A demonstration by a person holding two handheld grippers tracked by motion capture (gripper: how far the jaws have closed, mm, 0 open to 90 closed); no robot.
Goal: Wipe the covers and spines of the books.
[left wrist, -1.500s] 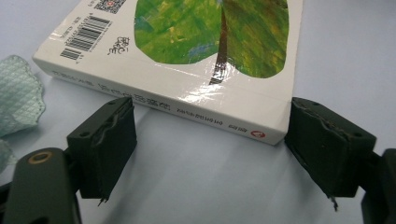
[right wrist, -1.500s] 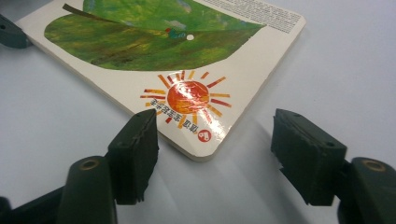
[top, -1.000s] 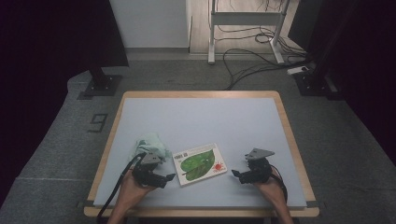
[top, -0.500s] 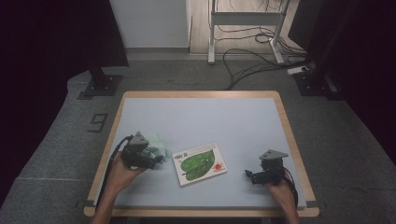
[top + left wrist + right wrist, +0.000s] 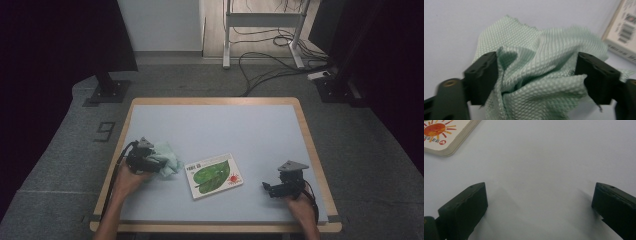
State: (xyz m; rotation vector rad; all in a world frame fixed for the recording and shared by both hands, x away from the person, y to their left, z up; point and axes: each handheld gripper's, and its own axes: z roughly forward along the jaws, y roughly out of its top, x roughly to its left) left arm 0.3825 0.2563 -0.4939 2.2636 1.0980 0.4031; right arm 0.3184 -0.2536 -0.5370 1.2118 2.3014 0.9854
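Observation:
A crumpled pale green cloth [image 5: 169,156] lies on the table at the left. My left gripper [image 5: 159,163] has reached onto it from the left. In the left gripper view the cloth [image 5: 541,75] bunches between the two black jaws and touches both pads; the jaws have just been closing on it but still stand wide, so the left gripper [image 5: 536,67] is open. A picture book [image 5: 214,175] with a green leaf and red sun lies mid-table. My right gripper [image 5: 268,188] rests near the front right, open, with bare table between its jaws [image 5: 540,197].
The book's corner [image 5: 446,135] lies ahead and to the left of the right gripper, and its barcode edge [image 5: 624,32] shows just beyond the cloth. The light blue table [image 5: 225,125] has a wooden rim. Dark floor with cables surrounds it.
My left hand has moved away from the front edge and a little leftward onto the cloth. The right hand shifted slightly to the right early on, then stayed still.

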